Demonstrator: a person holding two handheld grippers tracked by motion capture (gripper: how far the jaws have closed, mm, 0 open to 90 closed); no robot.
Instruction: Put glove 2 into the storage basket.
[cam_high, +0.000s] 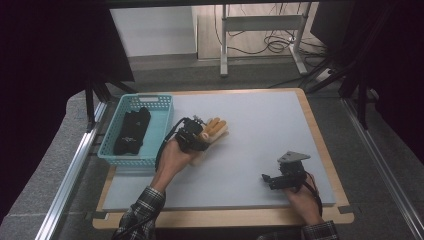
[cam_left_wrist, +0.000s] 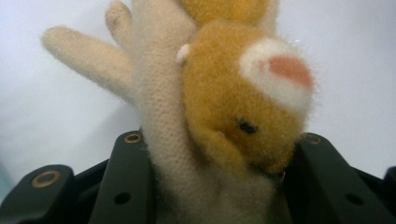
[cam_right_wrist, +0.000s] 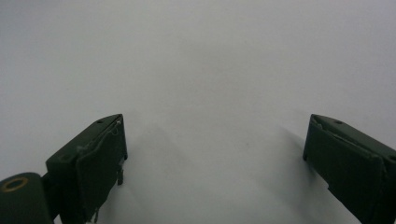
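We see a fuzzy cream glove (cam_left_wrist: 163, 140) with an orange animal face, clamped, just beside the basket (cam_high: 161, 131).

Dim, dark-edged high view; soft, slightly blurred gripper close-ups.

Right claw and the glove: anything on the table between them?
No. In the high view, bare grey mat lies between the right claw and the glove.

The right tool (cam_right_wrist: 212, 163) holds its jaws wide apart over the bare grey table (cam_right_wrist: 210, 60).
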